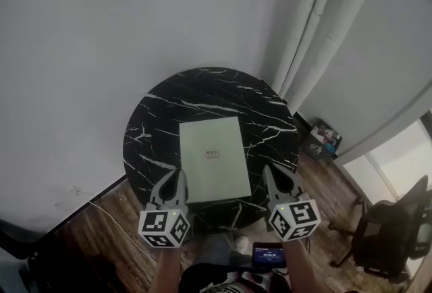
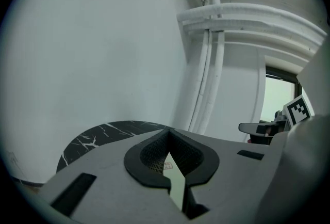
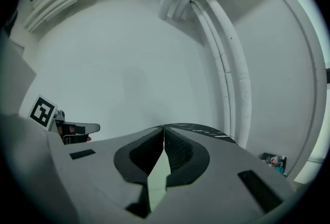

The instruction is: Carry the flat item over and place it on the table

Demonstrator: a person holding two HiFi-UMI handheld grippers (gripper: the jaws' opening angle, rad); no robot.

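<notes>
One black table point(image 1: 154, 124) (white-veined) stands on wood floor point(image 1: 116, 219) beside wall point(image 1: 101, 21).

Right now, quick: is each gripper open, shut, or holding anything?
Left gripper: closed, jaws together, holding nothing.
Right gripper: closed, holding nothing; the flat item lies on the table.
</notes>
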